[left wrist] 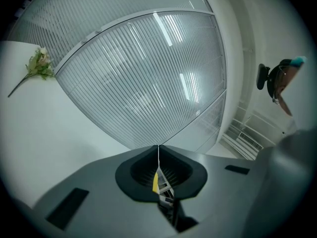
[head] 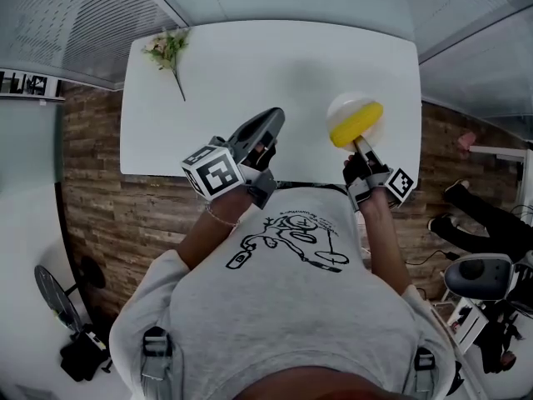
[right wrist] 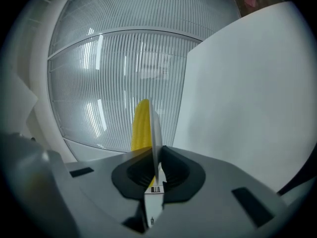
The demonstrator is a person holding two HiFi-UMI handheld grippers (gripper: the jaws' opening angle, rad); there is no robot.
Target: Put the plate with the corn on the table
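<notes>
Gripping the plate [head: 348, 105] by its rim in my right tool [head: 360, 145], corn [head: 357, 124] on it, over the desk [head: 250, 57]; left tool [head: 271, 120] is closed, empty, at the desk's near edge.

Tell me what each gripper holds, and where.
The right gripper pinches the plate by its near rim; the left gripper holds nothing.

The right claw [head: 360, 147] grips the near rim of a pale plate [head: 346, 107] carrying 1 yellow corn [head: 358, 123], over the right part of the white worktop [head: 250, 65]. The left claw [head: 268, 123] hangs with nothing in it at the worktop's near edge. A flower sprig [head: 169, 52] lies at the far left corner.
</notes>
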